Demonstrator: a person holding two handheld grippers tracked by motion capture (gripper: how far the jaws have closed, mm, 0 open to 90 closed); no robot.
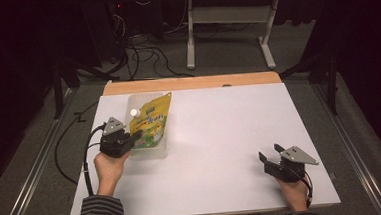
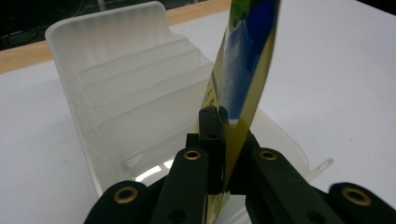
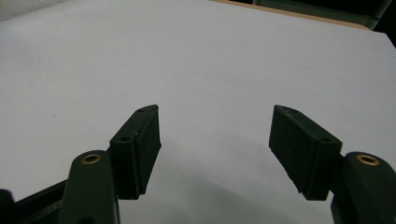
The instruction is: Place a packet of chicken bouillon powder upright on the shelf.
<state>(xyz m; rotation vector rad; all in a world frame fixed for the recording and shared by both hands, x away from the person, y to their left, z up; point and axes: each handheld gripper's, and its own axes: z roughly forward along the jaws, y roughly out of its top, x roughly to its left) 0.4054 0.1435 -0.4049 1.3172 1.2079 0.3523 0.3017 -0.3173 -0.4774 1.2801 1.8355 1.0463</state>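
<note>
On the table: a broad white rectangular tabletop (image 1: 216, 151) with a wooden strip along its far edge carried everything — the work sat at its left side, the right half lay bare.
Container: a clear, frosted plastic bin with ribbed inner walls (image 1: 157, 150) stood near the left edge, its long axis running away from the person; in the left gripper view its ribbed wall (image 2: 116, 79) rose just ahead of the jaws.
Pouch: a flat yellow-green printed refill pouch with a white cap (image 1: 152, 122) lay lengthwise over the bin, cap end far, bottom end near; from the left gripper view it stood edge-on (image 2: 245, 65), leaning up and away to the right.
Left gripper: the black two-jaw left gripper (image 1: 136, 137) was clamped tight on the pouch's near bottom edge, jaws almost together with only the thin film between them; the pinch sat just over the bin's near end.
Right gripper: the black right gripper (image 1: 270, 152) rested well apart at the table's near right corner, jaws spread wide with nothing between them.
Key relation: pouch and bin shared one long axis — the pouch stretched straight ahead of the left gripper, so lowering it along that line looked like the way in.
Nearer hand: the left, by far.
</note>
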